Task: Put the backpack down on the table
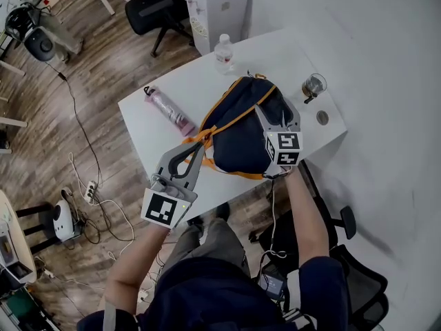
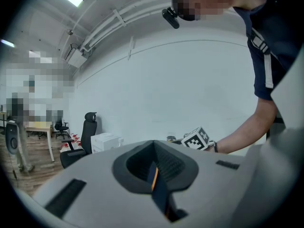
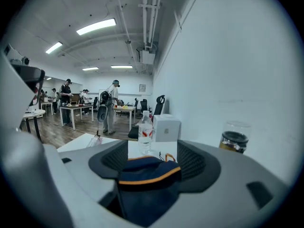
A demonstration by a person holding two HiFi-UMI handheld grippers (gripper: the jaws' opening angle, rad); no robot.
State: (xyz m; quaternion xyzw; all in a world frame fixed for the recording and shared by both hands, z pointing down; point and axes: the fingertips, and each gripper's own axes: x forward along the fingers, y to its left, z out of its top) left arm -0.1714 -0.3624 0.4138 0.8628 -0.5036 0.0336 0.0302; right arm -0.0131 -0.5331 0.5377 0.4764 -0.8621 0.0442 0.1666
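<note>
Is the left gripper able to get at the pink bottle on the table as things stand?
Probably not yet. The left gripper is shut on the orange strap of the backpack, so its jaws are busy. The pink bottle lies near, with bare table between; after letting go, likely yes.

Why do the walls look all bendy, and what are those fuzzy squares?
Left gripper view: the wide lens curves the wall and pipes; mosaic squares were added to hide faces. Right gripper view: same bulge, dark round corners, glaring ceiling lights. Head view: evenly lit, backpack sharp.
</note>
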